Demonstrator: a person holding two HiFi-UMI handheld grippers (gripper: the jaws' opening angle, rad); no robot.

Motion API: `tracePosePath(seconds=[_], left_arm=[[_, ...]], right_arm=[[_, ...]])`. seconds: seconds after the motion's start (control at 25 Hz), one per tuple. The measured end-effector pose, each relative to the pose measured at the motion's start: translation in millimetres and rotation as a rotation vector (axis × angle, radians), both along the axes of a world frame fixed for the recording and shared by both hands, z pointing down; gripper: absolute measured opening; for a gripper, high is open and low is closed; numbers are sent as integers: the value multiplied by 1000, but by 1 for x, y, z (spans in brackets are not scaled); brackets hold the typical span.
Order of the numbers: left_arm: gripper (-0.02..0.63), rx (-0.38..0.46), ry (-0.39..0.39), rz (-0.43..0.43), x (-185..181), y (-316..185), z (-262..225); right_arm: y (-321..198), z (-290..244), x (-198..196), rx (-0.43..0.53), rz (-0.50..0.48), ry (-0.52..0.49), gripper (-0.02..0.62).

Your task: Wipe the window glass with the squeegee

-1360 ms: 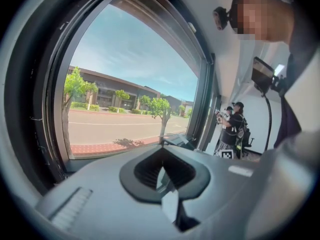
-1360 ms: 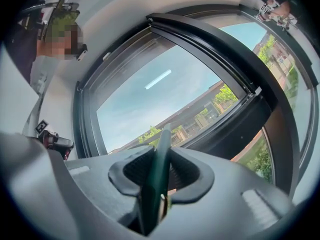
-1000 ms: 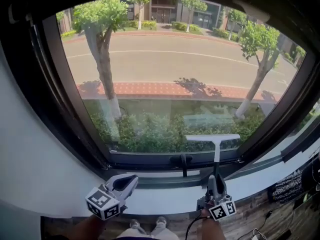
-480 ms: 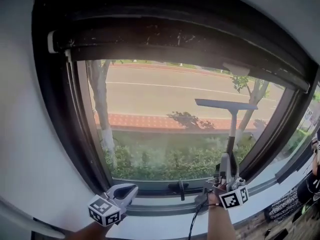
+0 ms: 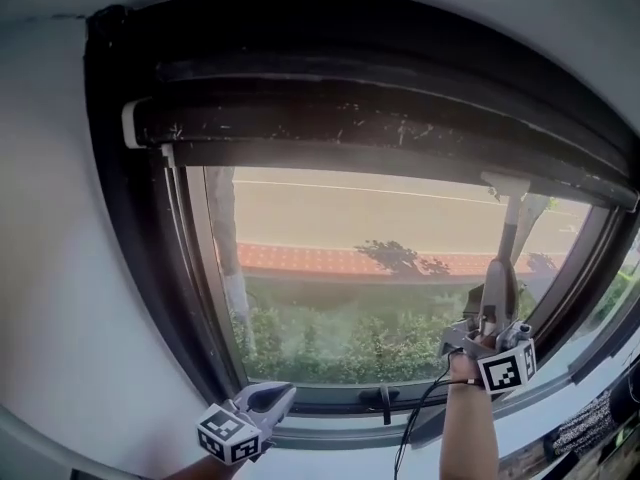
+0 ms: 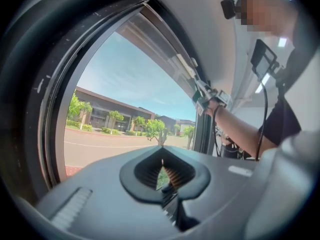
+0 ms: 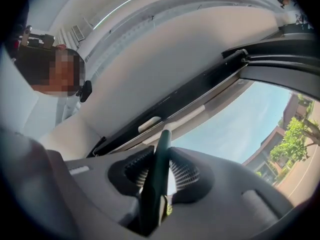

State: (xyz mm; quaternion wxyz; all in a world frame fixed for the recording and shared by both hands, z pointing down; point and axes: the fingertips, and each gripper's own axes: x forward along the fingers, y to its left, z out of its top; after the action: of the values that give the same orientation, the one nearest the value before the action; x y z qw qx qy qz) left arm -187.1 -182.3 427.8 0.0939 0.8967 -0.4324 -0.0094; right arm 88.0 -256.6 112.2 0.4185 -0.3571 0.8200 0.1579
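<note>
The right gripper (image 5: 497,313) clamps its jaws on the handle of the squeegee (image 5: 508,233), whose blade sits at the top right of the window glass (image 5: 370,258), just under the dark upper frame (image 5: 380,128). The handle runs nearly upright (whether the rubber touches the pane cannot be told). Nearly all the glass lies below and left of the blade, so a downward pull looks the likely stroke. The left gripper (image 5: 272,398), jaws together on nothing, hangs low by the sill (image 5: 340,438), well apart from the tool.

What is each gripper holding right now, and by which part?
The right gripper clamps the squeegee by its handle; the left gripper holds nothing.
</note>
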Motion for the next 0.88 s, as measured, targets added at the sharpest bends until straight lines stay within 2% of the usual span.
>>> tracePosePath(seconds=[0.24,0.6,0.88], left_arm=[[5,-30,2,-25,-7,-1,6],[5,-13,-2,-19,5,3,14],[5,-30,-11,-12,7,18,27]], right_arm=[[-8,-12,-3,-2,9,19,104],[-5,21,2,-49,19,24,103],[0,55,6,-99,32,20,103]])
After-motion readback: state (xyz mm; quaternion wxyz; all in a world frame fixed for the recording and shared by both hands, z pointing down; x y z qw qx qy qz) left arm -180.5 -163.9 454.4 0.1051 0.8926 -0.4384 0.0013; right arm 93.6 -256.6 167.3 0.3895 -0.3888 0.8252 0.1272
